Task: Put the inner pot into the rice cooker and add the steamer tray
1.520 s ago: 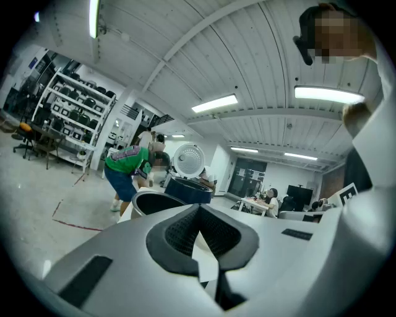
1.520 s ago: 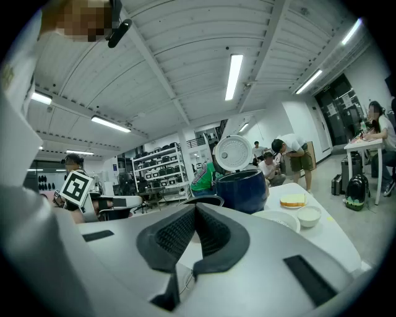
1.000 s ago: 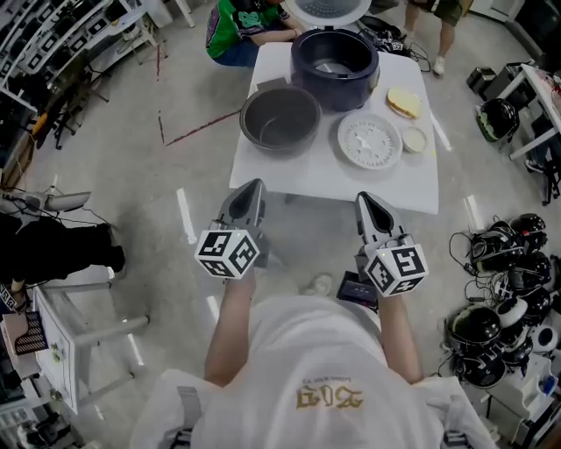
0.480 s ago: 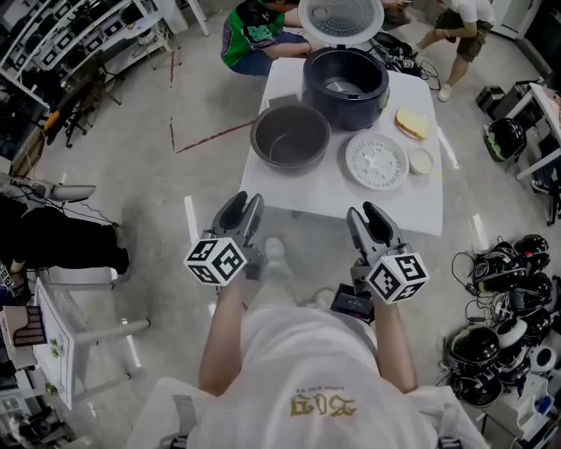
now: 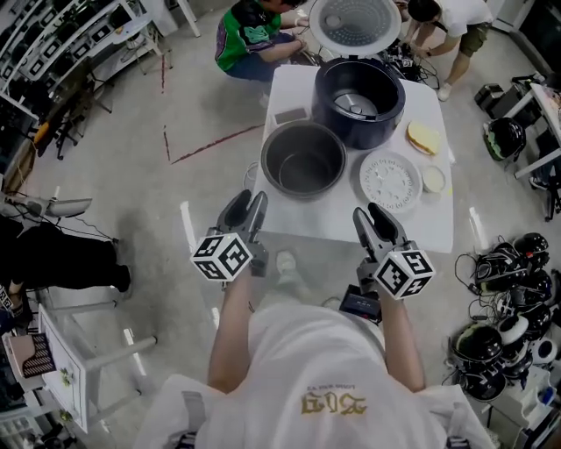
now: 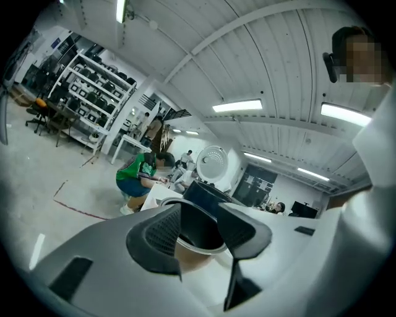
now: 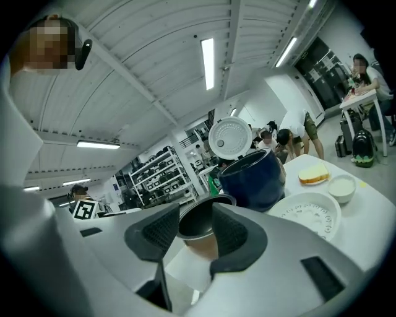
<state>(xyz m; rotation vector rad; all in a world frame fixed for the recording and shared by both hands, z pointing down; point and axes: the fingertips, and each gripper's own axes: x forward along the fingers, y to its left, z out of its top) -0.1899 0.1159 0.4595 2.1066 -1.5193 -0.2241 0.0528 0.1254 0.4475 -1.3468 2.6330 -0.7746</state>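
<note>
The grey inner pot [image 5: 304, 162] stands empty on the white table [image 5: 412, 230], near its left front. Behind it sits the dark blue rice cooker [image 5: 358, 101] with its round lid [image 5: 353, 22] raised. The white perforated steamer tray [image 5: 390, 181] lies right of the pot. My left gripper [image 5: 249, 204] and right gripper [image 5: 371, 213] hover side by side just short of the table's front edge, both open and empty. Along the left gripper's [image 6: 201, 235] jaws the pot [image 6: 193, 249] shows ahead. In the right gripper view the gripper [image 7: 197, 232] frames the pot [image 7: 199, 224], with the cooker [image 7: 250, 179] and tray [image 7: 309, 213] beyond.
A yellow sponge-like piece [image 5: 423, 138] and a small white dish [image 5: 433, 179] lie at the table's right. People crouch behind the table [image 5: 254, 35]. Helmets and cables [image 5: 504, 289] crowd the floor at right. A white rack [image 5: 70, 351] stands at lower left.
Both grippers went from shut to open. They and the person have moved closer to the table, which now sits lower and larger in the head view.
</note>
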